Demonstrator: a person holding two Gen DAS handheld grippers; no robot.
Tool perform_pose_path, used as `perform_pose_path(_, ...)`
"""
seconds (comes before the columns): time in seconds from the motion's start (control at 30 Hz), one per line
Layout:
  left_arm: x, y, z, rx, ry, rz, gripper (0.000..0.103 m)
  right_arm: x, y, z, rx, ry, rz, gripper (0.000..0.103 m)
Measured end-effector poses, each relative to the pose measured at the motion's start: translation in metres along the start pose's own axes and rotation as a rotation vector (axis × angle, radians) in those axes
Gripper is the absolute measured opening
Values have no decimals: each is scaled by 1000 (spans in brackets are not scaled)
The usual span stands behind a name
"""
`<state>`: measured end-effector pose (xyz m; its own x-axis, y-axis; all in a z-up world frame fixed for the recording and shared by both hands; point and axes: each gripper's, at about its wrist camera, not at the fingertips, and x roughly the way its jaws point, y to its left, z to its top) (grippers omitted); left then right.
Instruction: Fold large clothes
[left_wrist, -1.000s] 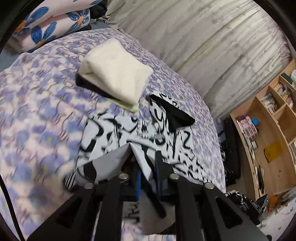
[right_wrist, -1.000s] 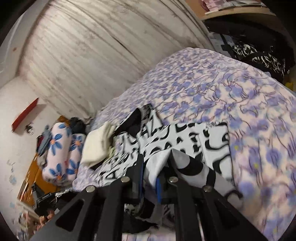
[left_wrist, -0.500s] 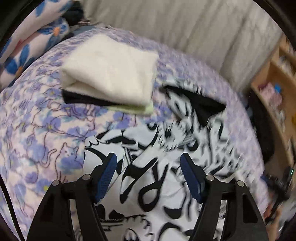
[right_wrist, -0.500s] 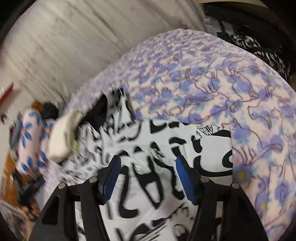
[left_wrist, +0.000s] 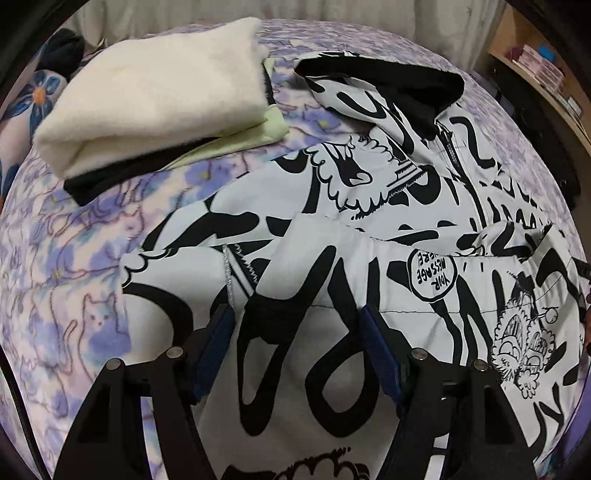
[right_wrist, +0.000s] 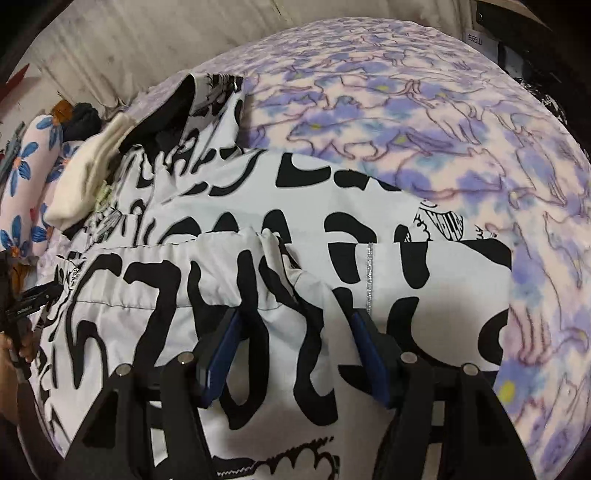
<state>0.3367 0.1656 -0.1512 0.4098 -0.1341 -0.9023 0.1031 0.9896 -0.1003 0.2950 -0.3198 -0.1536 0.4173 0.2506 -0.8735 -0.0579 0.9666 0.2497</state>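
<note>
A large white jacket with black graffiti print (left_wrist: 369, 229) (right_wrist: 280, 229) lies spread on the bed, its black-lined hood (left_wrist: 391, 85) toward the far end and a folded flap across its middle. My left gripper (left_wrist: 295, 328) hovers low over the near left part, jaws apart and closing, blue pads (left_wrist: 218, 343) off the cloth. Over the near right part my right gripper (right_wrist: 295, 325) stands the same way, jaws closing, with a raised fold of the flap (right_wrist: 273, 266) just ahead of its pads (right_wrist: 221, 350). Neither pinches fabric.
A folded cream garment stack (left_wrist: 159, 96) (right_wrist: 92, 173) lies on the purple cat-print blanket (left_wrist: 74, 266) (right_wrist: 461, 147) beyond the jacket's left side. Flowered pillows (right_wrist: 26, 173) sit far left. A wooden shelf (left_wrist: 535, 66) stands to the right. A hand with the other gripper (right_wrist: 18, 321) shows at the left edge.
Both grippers let go of the jacket hem they held pinched, opened wide, and dropped close over the jacket. The flap they carried now lies folded across the garment.
</note>
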Motion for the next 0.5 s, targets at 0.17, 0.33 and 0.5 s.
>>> perform_pose_path(0.17,-8,-3,-2,-20,-38,48,9,-9,0,-7,33,-27,0,6)
perform_pose_path(0.33,-39,0,-5,-78,-114,95,4,-45,0,-12,68,-159,5,3)
perform_pose_path(0.5,-80,4,9,-155,-237,112,4,-84,4,2,108,-306,6,3)
